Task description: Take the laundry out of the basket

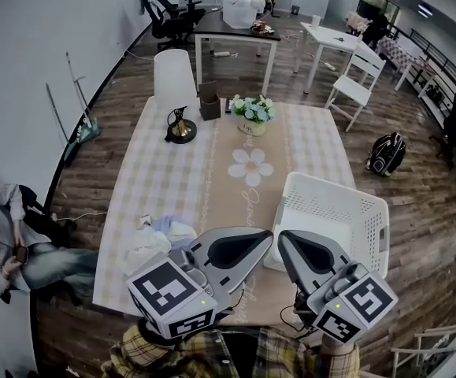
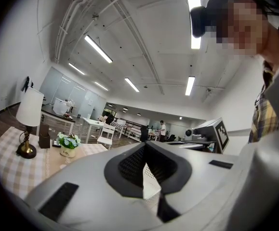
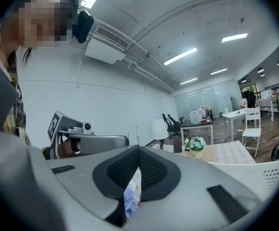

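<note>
Both pairs of jaws are closed on nothing. The left gripper (image 1: 265,237) and right gripper (image 1: 283,238) sit tip to tip, with the basket (image 1: 367,231) at 2 o'clock and the laundry (image 1: 159,238) at 9.

White basket (image 1: 373,235), beige checked tablecloth (image 1: 157,181) with daisy print, pale blue-white laundry (image 1: 158,239), yellow plaid shirt (image 1: 141,354)

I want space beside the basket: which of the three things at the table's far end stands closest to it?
The pot of blue-and-white flowers; the brown box and the white-shaded lamp stand further from the laundry basket.
</note>
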